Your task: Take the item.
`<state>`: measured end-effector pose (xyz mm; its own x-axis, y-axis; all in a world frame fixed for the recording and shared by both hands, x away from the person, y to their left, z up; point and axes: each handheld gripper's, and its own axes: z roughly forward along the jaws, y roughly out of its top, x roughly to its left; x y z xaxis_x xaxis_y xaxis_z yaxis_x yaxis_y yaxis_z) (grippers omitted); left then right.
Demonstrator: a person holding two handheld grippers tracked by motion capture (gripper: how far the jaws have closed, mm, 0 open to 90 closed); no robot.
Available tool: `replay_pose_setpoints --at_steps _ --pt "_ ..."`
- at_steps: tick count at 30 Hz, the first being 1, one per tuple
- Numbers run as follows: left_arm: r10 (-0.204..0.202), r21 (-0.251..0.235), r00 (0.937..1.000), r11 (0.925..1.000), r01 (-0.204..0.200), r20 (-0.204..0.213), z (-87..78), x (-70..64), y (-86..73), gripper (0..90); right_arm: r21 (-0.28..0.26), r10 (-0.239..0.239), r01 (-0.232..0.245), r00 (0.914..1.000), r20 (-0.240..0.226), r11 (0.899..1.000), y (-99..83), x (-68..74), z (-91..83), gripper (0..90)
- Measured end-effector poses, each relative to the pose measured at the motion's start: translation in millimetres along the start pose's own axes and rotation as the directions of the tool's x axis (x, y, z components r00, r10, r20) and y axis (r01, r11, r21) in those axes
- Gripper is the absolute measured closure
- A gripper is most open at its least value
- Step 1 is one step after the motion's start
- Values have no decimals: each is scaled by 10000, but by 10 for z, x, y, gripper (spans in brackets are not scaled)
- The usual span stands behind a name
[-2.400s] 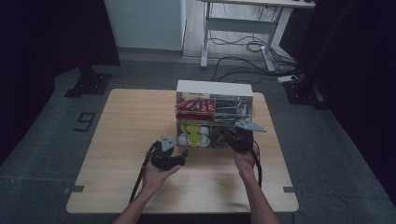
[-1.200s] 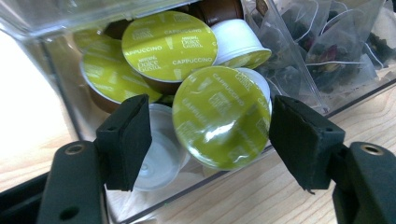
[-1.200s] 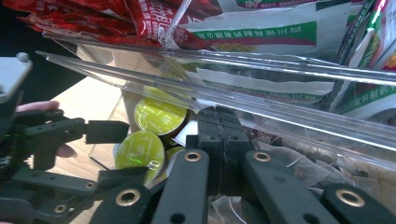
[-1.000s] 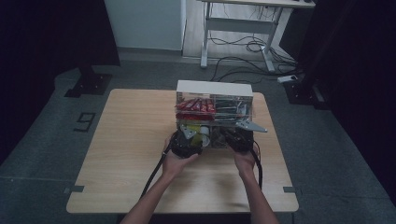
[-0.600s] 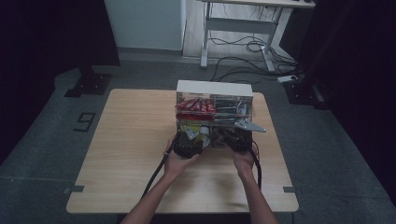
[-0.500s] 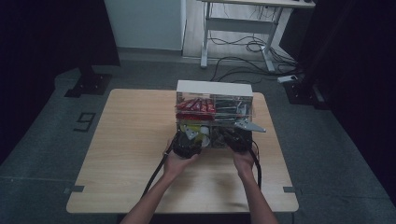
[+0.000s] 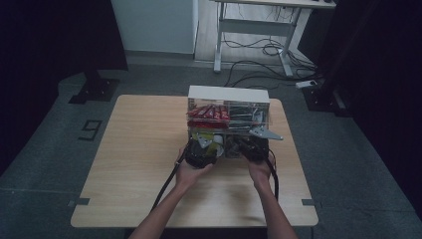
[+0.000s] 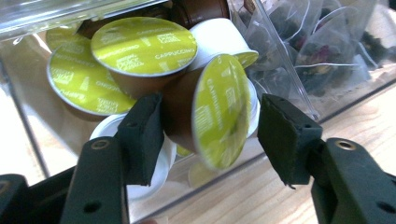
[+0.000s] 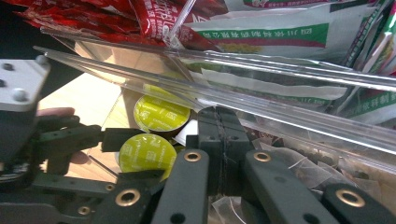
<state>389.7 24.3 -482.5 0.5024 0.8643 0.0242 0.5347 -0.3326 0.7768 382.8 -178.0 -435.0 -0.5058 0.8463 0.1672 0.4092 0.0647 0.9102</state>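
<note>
Left tongs (image 8: 210, 135): jaws apart, straddling a tilted cappuccino capsule (image 8: 212, 112), likely lining up to pinch it; not clamped yet.
Capsule heap (image 8: 140, 51): just beyond the left jaws, inside the clear organiser's (image 7: 229, 122) lower left bin.
Right tongs (image 9: 218, 140): jaws together, empty, nose against the clear flap (image 9: 261, 84), probably propping it up for access.
Tea bags (image 8: 303, 51): bin beside the capsules.
Red sachets (image 7: 208, 112): tier above.
Table (image 7: 139, 149): pale wood under both tongs.
Room: dim grey floor, desk frame (image 7: 254, 30) beyond.
</note>
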Motion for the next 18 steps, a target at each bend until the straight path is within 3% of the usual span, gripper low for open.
replay_pose_setpoints --at_steps 6,18 --pt "161 77 9992 9998 -159 -367 68 -27 7 397 30 -22 22 10000 2 10000 2 1 -2 891" --pt "167 -122 9995 9998 -171 -281 58 -15 -13 401 28 -29 29 10000 2 10000 7 4 -8 891"
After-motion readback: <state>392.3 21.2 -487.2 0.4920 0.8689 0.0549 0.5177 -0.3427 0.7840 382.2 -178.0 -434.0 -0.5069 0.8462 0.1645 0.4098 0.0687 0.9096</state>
